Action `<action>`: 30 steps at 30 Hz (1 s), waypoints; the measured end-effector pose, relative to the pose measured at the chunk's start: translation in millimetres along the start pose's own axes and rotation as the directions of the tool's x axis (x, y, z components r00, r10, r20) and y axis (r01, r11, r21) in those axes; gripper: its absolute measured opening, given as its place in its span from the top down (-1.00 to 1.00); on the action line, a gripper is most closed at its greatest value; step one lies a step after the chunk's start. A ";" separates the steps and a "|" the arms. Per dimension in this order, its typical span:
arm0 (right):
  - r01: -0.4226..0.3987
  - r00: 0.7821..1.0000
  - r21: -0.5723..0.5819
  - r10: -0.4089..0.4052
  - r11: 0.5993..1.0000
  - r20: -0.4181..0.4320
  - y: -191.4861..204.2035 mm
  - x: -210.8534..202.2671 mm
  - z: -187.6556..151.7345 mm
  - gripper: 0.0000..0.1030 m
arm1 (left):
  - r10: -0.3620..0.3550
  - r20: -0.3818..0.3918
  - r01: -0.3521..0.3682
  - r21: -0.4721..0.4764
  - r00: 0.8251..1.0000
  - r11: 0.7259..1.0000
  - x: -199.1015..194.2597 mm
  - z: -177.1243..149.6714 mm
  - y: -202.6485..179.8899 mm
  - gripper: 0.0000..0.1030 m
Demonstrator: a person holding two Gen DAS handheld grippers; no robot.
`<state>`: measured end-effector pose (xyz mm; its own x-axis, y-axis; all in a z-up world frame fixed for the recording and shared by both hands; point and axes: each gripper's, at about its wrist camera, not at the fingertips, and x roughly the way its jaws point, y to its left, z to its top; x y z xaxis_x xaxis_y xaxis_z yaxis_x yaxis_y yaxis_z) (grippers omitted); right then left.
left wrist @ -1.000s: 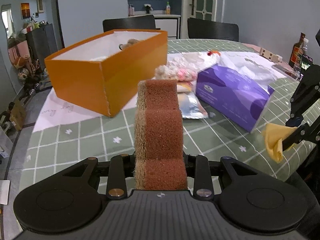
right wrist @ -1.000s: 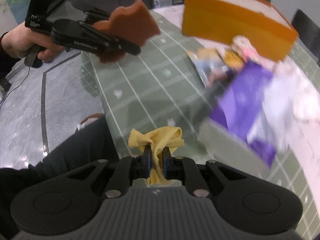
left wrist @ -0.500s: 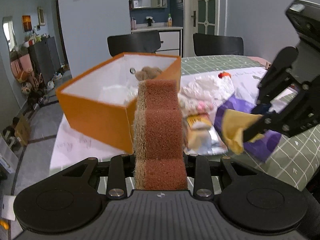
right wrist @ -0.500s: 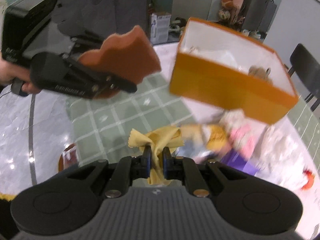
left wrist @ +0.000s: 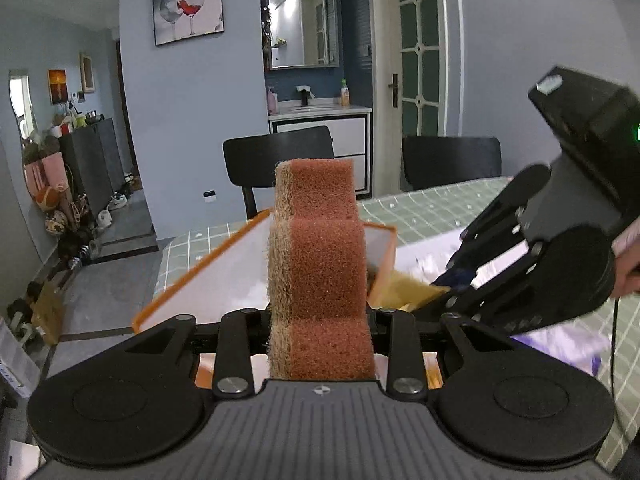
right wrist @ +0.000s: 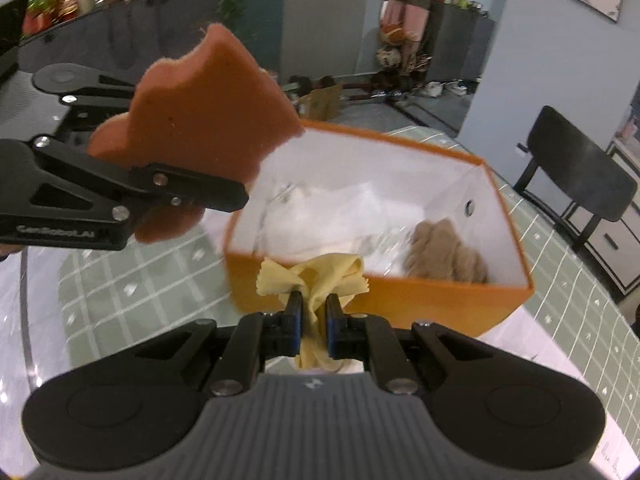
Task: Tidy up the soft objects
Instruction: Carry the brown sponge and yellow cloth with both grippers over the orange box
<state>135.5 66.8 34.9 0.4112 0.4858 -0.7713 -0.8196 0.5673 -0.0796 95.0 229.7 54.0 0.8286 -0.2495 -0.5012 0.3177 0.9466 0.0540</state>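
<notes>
Sponge [left wrist: 320,264]: a stepped brown block standing upright in our left gripper [left wrist: 322,320], whose jaws pinch it at its lower end; in the right wrist view it hangs above the near-left corner of the box.
Cloth [right wrist: 316,276]: a small yellow piece with pinked edges, bunched in our right gripper [right wrist: 312,320], whose jaws are pressed together on it; it sits just in front of the near wall of the box, at rim level.
Box [right wrist: 440,308]: orange outside, white inside, open-topped, on the green checked tabletop [right wrist: 120,288].
Contents: a tan plush thing [right wrist: 446,252] at the right end and crumpled white wrapping [right wrist: 340,216] across the middle.
Step in hand, as we judge it: carrying both soft items over the box to drop them in.
How we do it well: bring each item clear above the rim before releasing, since the cloth is not yet past the near wall; let go low so the light cloth does not drift out.
Edges: the near wall and the left corner are the ones to clear.
Open room: the left half of the box is freest; our two grippers are close together, so we release one at a time.
</notes>
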 end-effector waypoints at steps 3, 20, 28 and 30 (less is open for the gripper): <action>0.019 1.000 0.030 -0.019 0.999 0.012 -12.8 7.9 12.9 0.82 | 0.001 -0.016 -0.001 -0.011 1.000 1.000 17.8 9.1 8.6 0.30; 0.033 0.999 0.169 -0.032 0.985 -0.007 -61.6 80.7 47.9 0.82 | 0.041 -0.236 -0.049 -0.031 0.971 0.998 95.9 1.8 51.3 0.30; 0.000 0.999 0.169 0.008 0.986 -0.047 -54.0 120.7 43.7 0.82 | 0.000 -0.343 -0.014 -0.040 0.939 0.999 112.1 -8.7 61.9 0.29; 0.001 0.998 0.166 0.009 0.986 -0.064 -52.4 126.7 41.5 0.82 | -0.011 -0.365 -0.006 -0.046 0.931 0.999 113.2 -10.0 66.5 0.29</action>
<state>247.1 126.2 -32.5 0.3774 0.4478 -0.8106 -0.7416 0.6703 0.0251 205.4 266.4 -7.7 0.5999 -0.1682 -0.7822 0.2910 0.9566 0.0175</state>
